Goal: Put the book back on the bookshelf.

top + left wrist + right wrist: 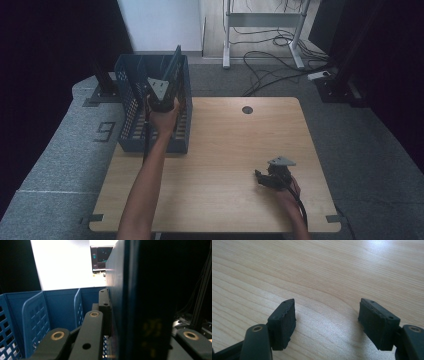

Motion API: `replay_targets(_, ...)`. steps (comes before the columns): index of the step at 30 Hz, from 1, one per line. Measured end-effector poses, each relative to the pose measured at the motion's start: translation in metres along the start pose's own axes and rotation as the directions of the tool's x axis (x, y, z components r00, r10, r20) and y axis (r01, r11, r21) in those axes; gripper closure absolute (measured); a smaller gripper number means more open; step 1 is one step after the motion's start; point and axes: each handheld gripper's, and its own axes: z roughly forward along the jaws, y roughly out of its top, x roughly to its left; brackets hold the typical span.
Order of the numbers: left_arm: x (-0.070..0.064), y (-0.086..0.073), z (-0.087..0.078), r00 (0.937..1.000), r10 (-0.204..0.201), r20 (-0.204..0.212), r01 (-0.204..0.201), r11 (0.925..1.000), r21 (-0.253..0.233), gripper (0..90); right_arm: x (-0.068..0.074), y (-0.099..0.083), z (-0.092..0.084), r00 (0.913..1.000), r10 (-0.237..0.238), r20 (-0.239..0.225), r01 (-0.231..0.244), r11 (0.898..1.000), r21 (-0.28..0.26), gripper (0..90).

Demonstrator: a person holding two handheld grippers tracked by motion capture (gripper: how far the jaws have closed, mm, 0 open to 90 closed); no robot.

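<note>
No brand or readable label shows on the book; in the left gripper view a faint yellowish mark sits low on its dark spine, too blurred to read. On the grey floor mat at about nine o'clock from the table's middle, the high view shows a large dark "9" (pixel 104 132).

The left gripper (pixel 165 95) stands over the blue basket (pixel 131 107) at roughly ten o'clock on the wooden table (pixel 220 150), and its jaws are clamped on a dark blue book (pixel 172 67). The book stands upright on edge, rising out of the basket toward twelve o'clock above the hand. In the left gripper view the book (pixel 140 295) is pinched between the pads, one pad flat against its left face, the other jaw at its right; the basket's perforated walls and dividers (pixel 35 315) lie at nine o'clock of it. Whether the book's lower edge touches the basket floor cannot be told.

The right gripper (pixel 270 177) rests at about five o'clock on the table, well apart from the basket. In the right gripper view its two pads (pixel 284 323) stand wide apart with bare wood between them, holding nothing.
</note>
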Motion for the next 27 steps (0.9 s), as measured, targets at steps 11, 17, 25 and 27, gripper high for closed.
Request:
replay_targets(11,-0.004,-0.019,0.007,1.0,0.004,0.002,-0.004,0.9994,0.035,82.3,0.0,0.0,0.0,1.0,-0.003,-0.001,0.003,1.0,-0.001,28.9)
replay_targets(17,-0.008,-0.022,0.007,0.9999,0.012,0.01,-0.012,0.9996,0.024,82.2,0.0,0.0,0.0,1.0,-0.002,-0.001,0.002,1.0,0.0,28.9)
replay_targets(25,-0.01,-0.026,0.003,0.9994,-0.003,0.035,0.001,0.9994,0.035,81.1,0.0,0.0,0.0,1.0,-0.003,0.003,0.003,1.0,0.001,28.9)
replay_targets(27,-0.01,-0.027,0.0,0.9987,-0.005,0.051,0.003,0.9993,0.038,80.2,0.0,0.0,0.0,1.0,-0.003,0.004,0.003,1.0,0.001,28.8)
